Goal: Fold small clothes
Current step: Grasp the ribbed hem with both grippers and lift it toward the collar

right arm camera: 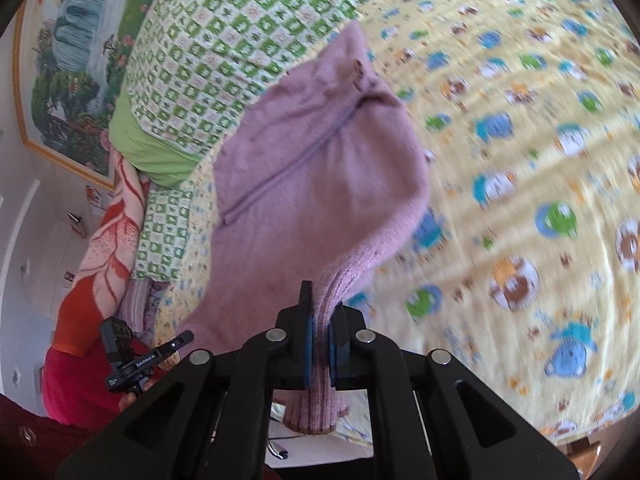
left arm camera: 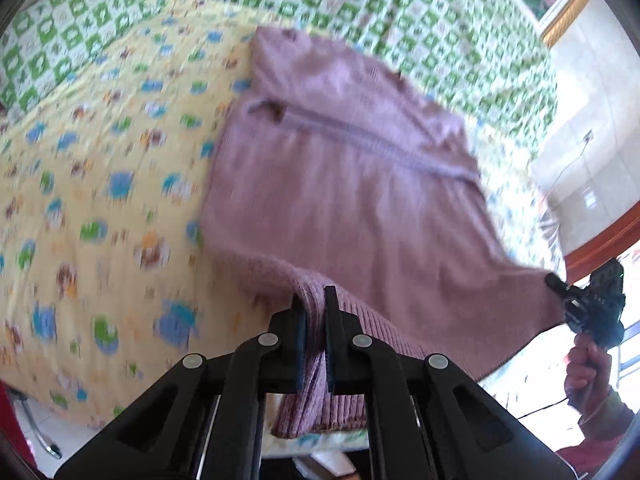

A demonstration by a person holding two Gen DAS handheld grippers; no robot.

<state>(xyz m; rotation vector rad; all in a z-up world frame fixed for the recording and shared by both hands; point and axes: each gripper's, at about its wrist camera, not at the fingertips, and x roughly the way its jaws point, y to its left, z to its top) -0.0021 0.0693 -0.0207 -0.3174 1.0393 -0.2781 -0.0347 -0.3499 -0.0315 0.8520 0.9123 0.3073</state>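
A small mauve knitted zip sweater (left arm camera: 340,168) is held stretched above a bed. My left gripper (left arm camera: 315,300) is shut on one corner of its ribbed hem. My right gripper (right arm camera: 322,300) is shut on the other hem corner; it also shows in the left wrist view (left arm camera: 560,286) at the right edge. The left gripper shows in the right wrist view (right arm camera: 182,340) at the lower left. The sweater (right arm camera: 316,168) hangs zip side up, its collar end resting on the bed. Both views are blurred.
A yellow cartoon-print quilt (left arm camera: 100,200) covers the bed, with a green checked cover (left arm camera: 400,12) beyond it. A green pillow (right arm camera: 156,148) and an orange blanket (right arm camera: 104,248) lie at the bed's far side. A framed landscape picture (right arm camera: 68,60) hangs on the wall.
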